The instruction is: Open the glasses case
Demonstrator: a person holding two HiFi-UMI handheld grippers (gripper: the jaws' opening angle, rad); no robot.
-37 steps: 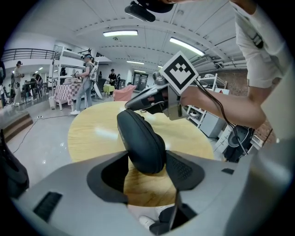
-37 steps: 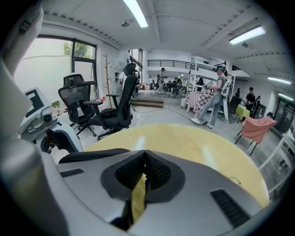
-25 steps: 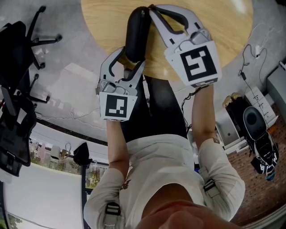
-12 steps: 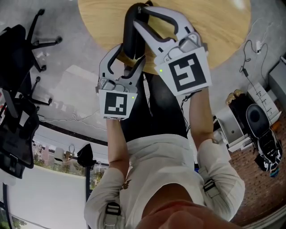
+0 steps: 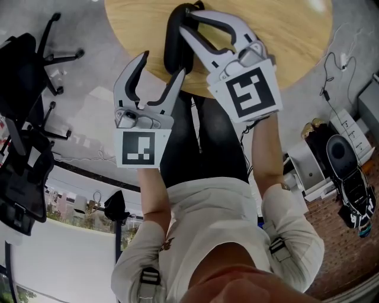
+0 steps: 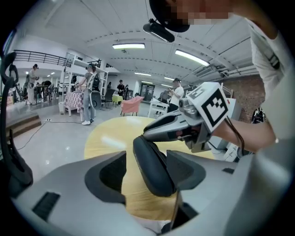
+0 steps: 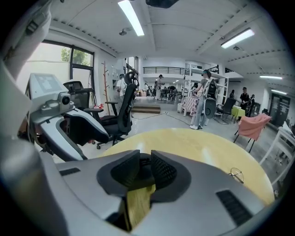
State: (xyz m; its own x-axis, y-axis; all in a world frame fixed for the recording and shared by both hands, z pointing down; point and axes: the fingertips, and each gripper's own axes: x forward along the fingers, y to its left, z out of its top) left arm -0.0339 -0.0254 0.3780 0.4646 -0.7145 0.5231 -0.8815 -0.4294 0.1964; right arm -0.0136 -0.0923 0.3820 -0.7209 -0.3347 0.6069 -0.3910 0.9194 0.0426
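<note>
Pinching the far, upper end of the case (image 5: pixel 173 44) with the right gripper (image 5: pixel 187 15), jaws narrow after just closing in, pads pressing on the dark shell from both sides. Holding that case tilted above the near edge of the worktop (image 5: pixel 284 35), with the upper end further in over the worktop and the lower end reaching toward the edge.

Hovering with the left gripper (image 5: pixel 163 64) just off the worktop's near edge, jaws standing wide and gripping nothing. Framing the lower end of the case in the gap, close against the jaw nearer the right gripper. Not managing to tell whether that jaw is touching it.

Seeing no gap along the case in any view, so judging it closed and the opening step as only being set up: securing one end, not yet taking the other.

Most likely calling next for bringing the left jaws in around the lower end at the worktop's edge, closing on one half only, then parting the two grippers so the lid swings on its hinge. Needing care over which half each pair of jaws is gripping, since clamping both halves together would be holding the case shut. Also risking a slip, with the shell looking smooth and rounded and the right grip sitting at the very tip.
</note>
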